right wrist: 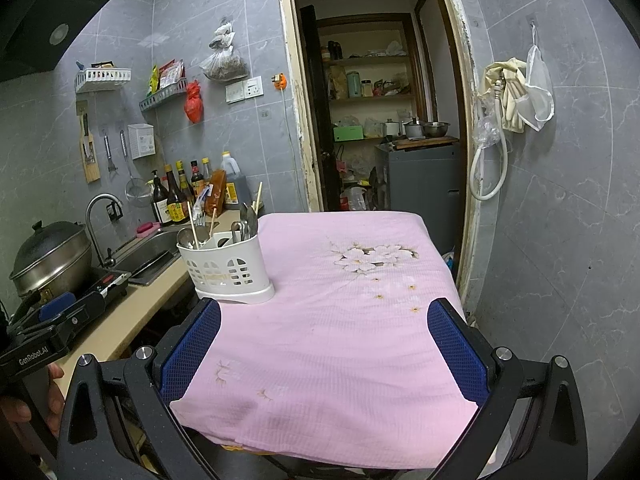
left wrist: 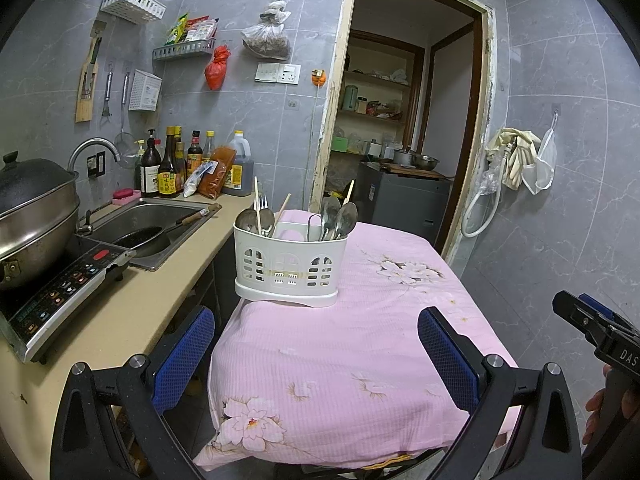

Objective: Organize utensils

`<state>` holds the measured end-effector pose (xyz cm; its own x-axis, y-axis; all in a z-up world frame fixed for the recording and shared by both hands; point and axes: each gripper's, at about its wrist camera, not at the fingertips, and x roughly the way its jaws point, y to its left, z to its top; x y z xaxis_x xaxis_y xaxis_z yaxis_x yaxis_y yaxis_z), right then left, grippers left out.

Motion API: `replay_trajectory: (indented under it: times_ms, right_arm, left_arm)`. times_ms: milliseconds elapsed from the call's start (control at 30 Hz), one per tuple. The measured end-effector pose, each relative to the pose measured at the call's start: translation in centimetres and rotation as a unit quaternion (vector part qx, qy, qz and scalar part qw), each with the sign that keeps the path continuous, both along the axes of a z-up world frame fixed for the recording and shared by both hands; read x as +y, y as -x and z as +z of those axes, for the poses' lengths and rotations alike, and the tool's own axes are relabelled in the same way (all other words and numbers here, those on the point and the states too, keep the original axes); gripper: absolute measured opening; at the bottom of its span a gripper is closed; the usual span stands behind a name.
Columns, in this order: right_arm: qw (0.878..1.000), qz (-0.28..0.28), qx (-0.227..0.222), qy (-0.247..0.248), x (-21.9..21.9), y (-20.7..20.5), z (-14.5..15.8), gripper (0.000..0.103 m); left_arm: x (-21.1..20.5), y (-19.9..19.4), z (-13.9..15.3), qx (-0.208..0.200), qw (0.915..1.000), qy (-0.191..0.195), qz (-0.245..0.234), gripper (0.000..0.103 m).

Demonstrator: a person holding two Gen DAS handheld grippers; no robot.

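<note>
Your left gripper point(left wrist: 316, 354): spread, empty, short of the caddy point(left wrist: 291, 266) | your right gripper point(right wrist: 324, 354): spread, empty, right of caddy | spoons point(left wrist: 338, 216), chopsticks point(left wrist: 257, 205) upright inside caddy

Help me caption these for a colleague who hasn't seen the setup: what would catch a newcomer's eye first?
First, the pink floral cloth covering the table that fills the middle of both views. On its far left corner stands a white utensil caddy holding spoons, a fork and chopsticks. The left gripper and right gripper frame the table, both open and empty.
</note>
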<state>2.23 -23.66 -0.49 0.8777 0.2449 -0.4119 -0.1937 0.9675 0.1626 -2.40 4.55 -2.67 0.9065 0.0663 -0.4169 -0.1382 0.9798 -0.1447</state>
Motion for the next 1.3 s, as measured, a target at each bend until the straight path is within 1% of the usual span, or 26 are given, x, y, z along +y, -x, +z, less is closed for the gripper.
replay_trajectory:
  times_ms: [1300]
  right_arm:
    - [1.000, 0.003, 0.003, 0.003, 0.14, 0.21, -0.32, 0.102]
  left_arm:
    - [0.13, -0.04, -0.04, -0.001, 1.0000, 0.000, 0.000, 0.102]
